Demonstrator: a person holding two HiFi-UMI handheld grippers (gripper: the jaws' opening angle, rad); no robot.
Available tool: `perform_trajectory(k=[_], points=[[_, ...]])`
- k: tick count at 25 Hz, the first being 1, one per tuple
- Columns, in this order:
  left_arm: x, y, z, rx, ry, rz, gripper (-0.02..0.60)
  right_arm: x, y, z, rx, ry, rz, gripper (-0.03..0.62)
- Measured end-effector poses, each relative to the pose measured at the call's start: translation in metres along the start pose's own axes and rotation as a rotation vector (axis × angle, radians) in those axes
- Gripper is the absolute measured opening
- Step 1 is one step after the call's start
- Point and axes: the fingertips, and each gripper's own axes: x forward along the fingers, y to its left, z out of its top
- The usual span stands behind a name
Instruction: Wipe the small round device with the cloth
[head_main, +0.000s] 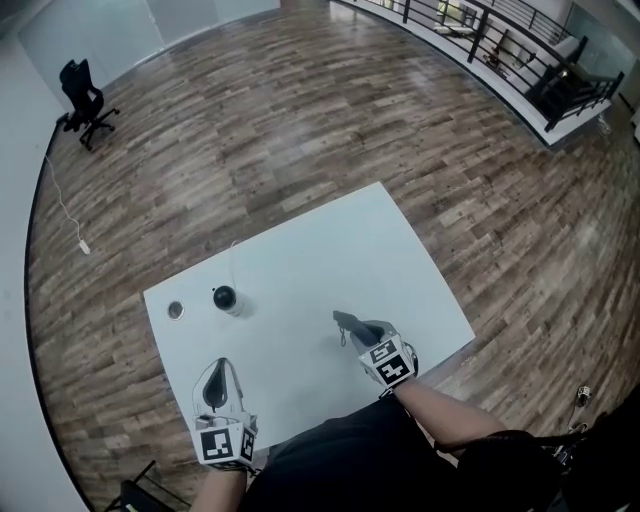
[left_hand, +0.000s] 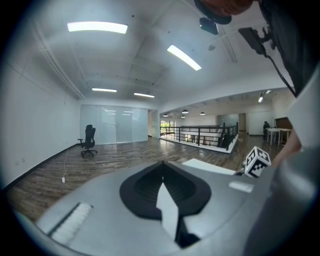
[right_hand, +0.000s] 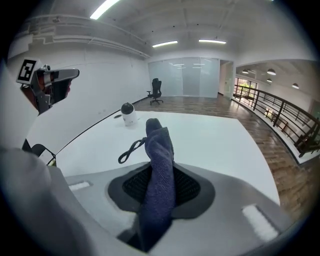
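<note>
While the small round device (head_main: 224, 297) stands well ahead, the fingers (right_hand: 192, 186) of the right gripper (head_main: 357, 328) clench the cloth (right_hand: 160, 170). The left gripper (head_main: 217, 372) is closed, empty.

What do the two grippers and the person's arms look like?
Both the left gripper and the right gripper are grey shells with black jaw pads tapering to a point. Each carries a white cube with black square markers. The person wears black clothes; the right forearm is uncovered.

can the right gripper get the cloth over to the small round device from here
Probably yes: the right gripper, shut on the cloth, faces the small round device across open table, with nothing standing between them.
</note>
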Motion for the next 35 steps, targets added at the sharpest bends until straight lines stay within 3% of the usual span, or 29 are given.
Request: perform_trajectory(k=[9, 14, 19, 22, 28, 32, 35], points=[[-0.006, 0.006, -0.008, -0.024, 0.030, 0.036, 0.006, 0.022, 0.001, -0.029, -0.036, 0.117, 0.028, 0.106], [-0.002, 0.002, -0.010, -0.031, 0.046, 0.026, 0.008, 0.037, 0.004, -0.055, 0.094, 0.200, 0.090, 0.109], [0.003, -0.003, -0.010, -0.033, 0.053, 0.015, 0.008, 0.040, 0.007, -0.053, 0.005, 0.220, 0.089, 0.114], [0.005, -0.005, -0.007, -0.029, 0.048, 0.006, 0.008, 0.040, 0.008, -0.054, 0.006, 0.235, 0.085, 0.123], [0.002, -0.001, -0.004, -0.036, 0.042, 0.011, 0.008, 0.029, 0.010, -0.045, -0.017, 0.229, 0.066, 0.188], [-0.001, -0.001, -0.004, -0.040, 0.032, 0.015, 0.008, 0.021, 0.004, -0.034, -0.018, 0.178, 0.030, 0.272], [-0.001, -0.001, -0.001, -0.041, 0.027, 0.016, 0.008, 0.016, 0.004, -0.018, -0.026, 0.131, 0.022, 0.298]])
